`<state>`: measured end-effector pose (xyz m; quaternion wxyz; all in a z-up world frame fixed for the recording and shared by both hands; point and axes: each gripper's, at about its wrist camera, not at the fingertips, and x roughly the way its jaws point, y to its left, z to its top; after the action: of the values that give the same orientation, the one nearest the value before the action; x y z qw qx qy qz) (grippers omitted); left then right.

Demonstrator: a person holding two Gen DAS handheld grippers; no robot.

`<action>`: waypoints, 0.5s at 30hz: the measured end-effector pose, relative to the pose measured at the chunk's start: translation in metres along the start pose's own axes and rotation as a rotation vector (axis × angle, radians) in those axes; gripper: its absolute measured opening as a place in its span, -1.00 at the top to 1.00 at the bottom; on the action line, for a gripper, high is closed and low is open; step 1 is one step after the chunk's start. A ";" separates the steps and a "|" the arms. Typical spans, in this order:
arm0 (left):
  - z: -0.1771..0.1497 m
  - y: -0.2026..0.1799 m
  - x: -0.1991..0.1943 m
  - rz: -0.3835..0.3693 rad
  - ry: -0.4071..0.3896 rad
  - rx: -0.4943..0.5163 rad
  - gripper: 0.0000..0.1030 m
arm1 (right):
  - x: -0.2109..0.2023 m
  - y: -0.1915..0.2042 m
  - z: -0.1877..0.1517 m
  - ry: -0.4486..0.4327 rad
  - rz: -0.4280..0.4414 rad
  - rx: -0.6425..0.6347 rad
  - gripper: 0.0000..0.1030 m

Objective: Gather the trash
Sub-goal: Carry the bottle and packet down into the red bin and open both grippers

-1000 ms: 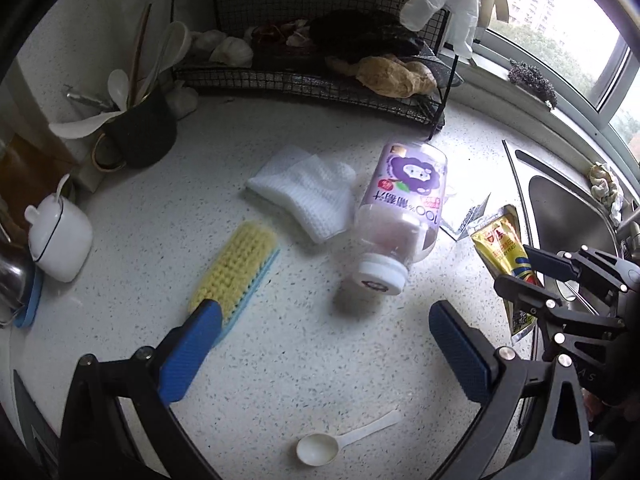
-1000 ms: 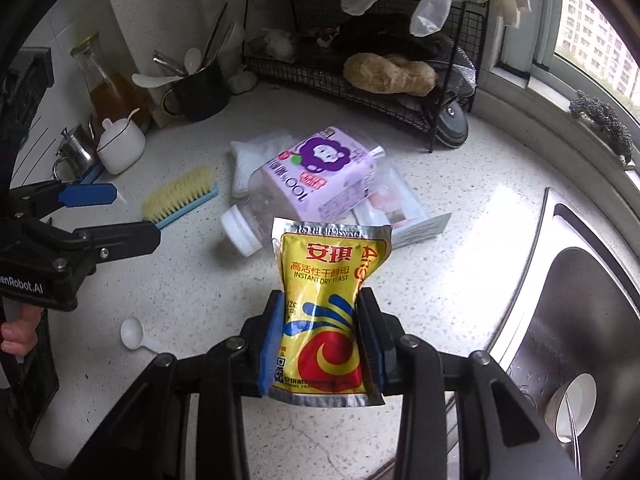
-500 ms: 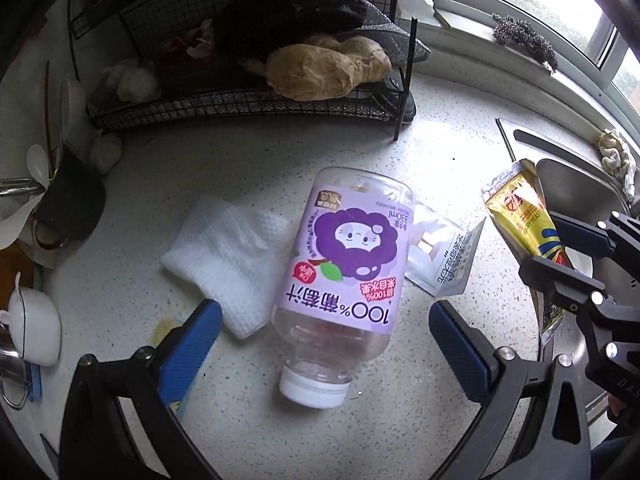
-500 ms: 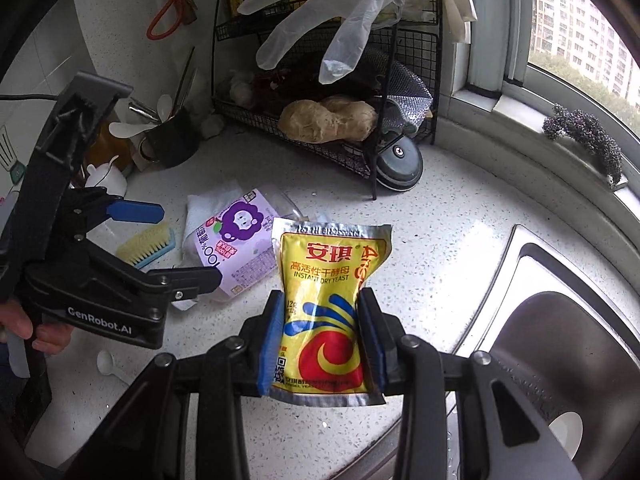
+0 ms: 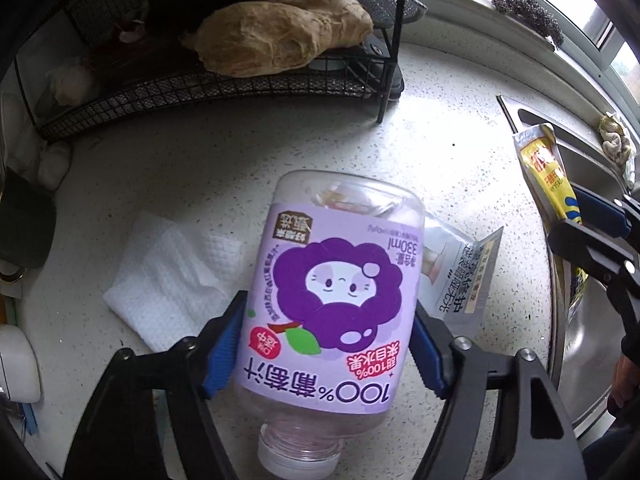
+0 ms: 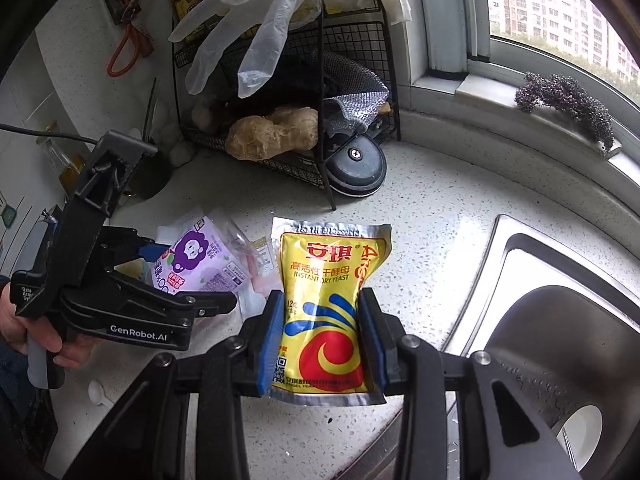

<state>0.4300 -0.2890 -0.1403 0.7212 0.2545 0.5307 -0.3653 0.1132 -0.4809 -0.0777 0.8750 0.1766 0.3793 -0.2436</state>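
Note:
An empty clear juice bottle with a purple label lies on the speckled counter, white cap towards me. My left gripper is shut on its lower body, a blue pad on each side; both also show in the right wrist view, gripper and bottle. My right gripper is shut on a yellow instant-yeast packet and holds it upright above the counter by the sink; the packet also shows in the left wrist view. A torn clear wrapper lies right of the bottle.
A folded white paper towel lies left of the bottle. A black wire rack with ginger stands behind. A steel sink is at the right. A white plastic spoon lies near the counter's front edge. A glove hangs on the rack.
My left gripper moved forward over the bottle and closed on it. My right gripper, still holding the yeast packet, shifted right towards the sink.

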 end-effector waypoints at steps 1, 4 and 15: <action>-0.001 -0.002 -0.001 -0.005 -0.006 0.005 -0.38 | 0.000 -0.001 0.000 0.001 0.000 0.002 0.32; -0.007 -0.009 -0.006 0.003 -0.022 -0.003 -0.37 | 0.000 -0.002 -0.002 0.009 0.003 0.007 0.32; -0.065 -0.010 -0.054 0.012 -0.102 -0.093 -0.36 | -0.018 0.035 -0.014 0.008 0.045 -0.073 0.32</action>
<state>0.3752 -0.2321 -0.1084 0.7606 0.2051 0.5080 -0.3484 0.1146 -0.4400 -0.0688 0.8846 0.1540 0.3876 -0.2089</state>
